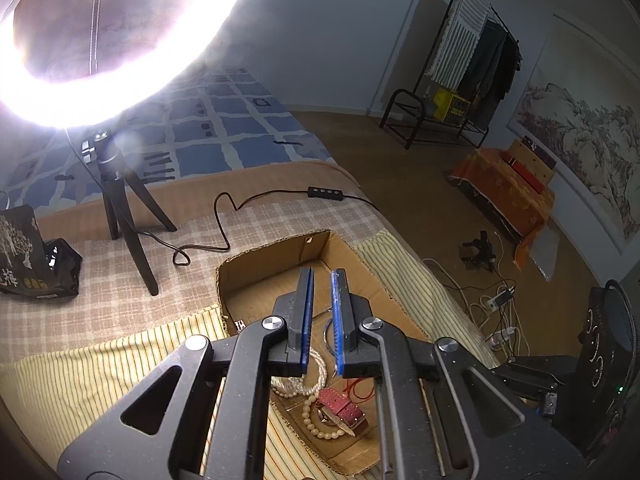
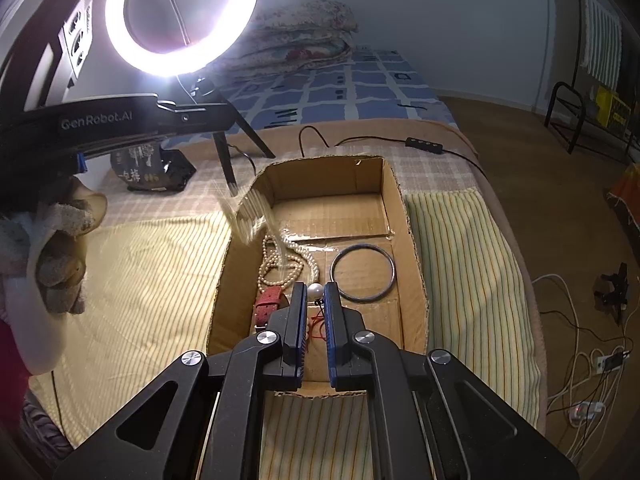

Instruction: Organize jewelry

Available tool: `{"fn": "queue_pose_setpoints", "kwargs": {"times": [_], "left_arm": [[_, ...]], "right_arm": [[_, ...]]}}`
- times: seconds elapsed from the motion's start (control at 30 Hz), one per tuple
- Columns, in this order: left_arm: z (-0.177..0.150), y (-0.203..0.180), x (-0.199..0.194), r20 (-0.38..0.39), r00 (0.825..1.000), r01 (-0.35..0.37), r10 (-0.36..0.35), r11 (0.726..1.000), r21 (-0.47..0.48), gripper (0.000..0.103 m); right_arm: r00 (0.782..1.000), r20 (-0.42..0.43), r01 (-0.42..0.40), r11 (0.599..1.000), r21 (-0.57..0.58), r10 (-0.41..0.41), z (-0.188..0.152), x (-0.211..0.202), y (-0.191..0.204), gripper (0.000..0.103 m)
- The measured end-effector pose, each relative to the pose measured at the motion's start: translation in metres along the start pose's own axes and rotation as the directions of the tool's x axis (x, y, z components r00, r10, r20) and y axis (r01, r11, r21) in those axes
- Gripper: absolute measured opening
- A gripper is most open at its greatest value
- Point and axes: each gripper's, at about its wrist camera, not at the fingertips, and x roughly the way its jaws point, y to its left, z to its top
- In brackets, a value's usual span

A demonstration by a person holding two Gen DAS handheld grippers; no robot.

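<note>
An open cardboard box [image 2: 394,184] lies on a striped cloth on the bed and holds the jewelry. Inside are a pearl necklace [image 2: 276,264], a red watch strap [image 2: 269,300], a dark bangle [image 2: 362,272] and a red cord [image 2: 318,322]. My right gripper [image 2: 315,287] reaches low into the box, shut with a white pearl [image 2: 314,291] between its fingertips. My left gripper [image 1: 323,274] hangs above the box, jaws close together and nothing seen between them. Below it lie the pearls [image 1: 298,378], the red strap [image 1: 344,410] and a bead bracelet [image 1: 320,430]. A blurred pale streak [image 2: 250,216] crosses the box's left wall; I cannot tell what it is.
A lit ring light [image 2: 182,16] on a black tripod [image 1: 128,216] stands behind the box, its cable and controller [image 1: 326,192] trailing across the bed. A black bag [image 1: 36,260] lies at the left. A gloved hand [image 2: 56,248] holds the left gripper. Cables [image 1: 496,300] litter the floor on the right.
</note>
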Motion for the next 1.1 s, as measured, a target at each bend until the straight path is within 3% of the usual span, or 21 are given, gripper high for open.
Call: {"fn": "queue_pose_setpoints", "kwargs": {"times": [0.07,0.13,0.2,0.37,0.47,0.5,0.7,1.1], "left_arm": [[0.000,-0.001,0.000,0.000,1.000,-0.002,0.002,1.000,0.002,0.006],[0.000,-0.002,-0.001,0.000,1.000,-0.005,0.005,1.000,0.003,0.006],[-0.001,-0.002,-0.003,0.000,1.000,-0.010,0.010,1.000,0.005,0.006],[-0.002,0.001,-0.010,0.000,1.000,-0.018,0.018,1.000,0.002,0.008],[-0.003,0.001,-0.020,0.013,1.000,-0.024,0.024,1.000,0.001,0.031],[-0.004,0.002,-0.024,0.022,0.999,-0.027,0.027,1.000,0.001,0.033],[-0.007,0.002,-0.052,0.051,0.998,-0.041,0.040,0.999,0.002,0.033],[-0.025,0.011,-0.122,0.111,0.991,-0.069,0.069,0.998,-0.008,0.034]], "right_arm": [[1.000,-0.002,0.006,1.000,0.000,-0.006,0.000,0.001,0.000,0.016],[1.000,0.004,0.010,1.000,0.001,-0.010,0.000,0.000,-0.001,0.040],[1.000,0.015,0.015,1.000,0.005,-0.015,0.000,-0.002,-0.001,0.046],[0.999,0.020,0.026,1.000,0.005,-0.026,0.000,-0.004,0.002,0.046],[0.999,0.018,0.044,0.999,0.003,-0.044,0.000,-0.008,0.004,0.048],[0.999,0.019,0.050,0.999,0.003,-0.050,0.000,-0.009,0.004,0.050],[0.994,0.053,0.098,0.995,0.004,-0.098,0.000,-0.026,0.010,0.065],[0.970,0.114,0.223,0.973,-0.051,-0.216,-0.001,-0.056,0.044,0.069]]}}
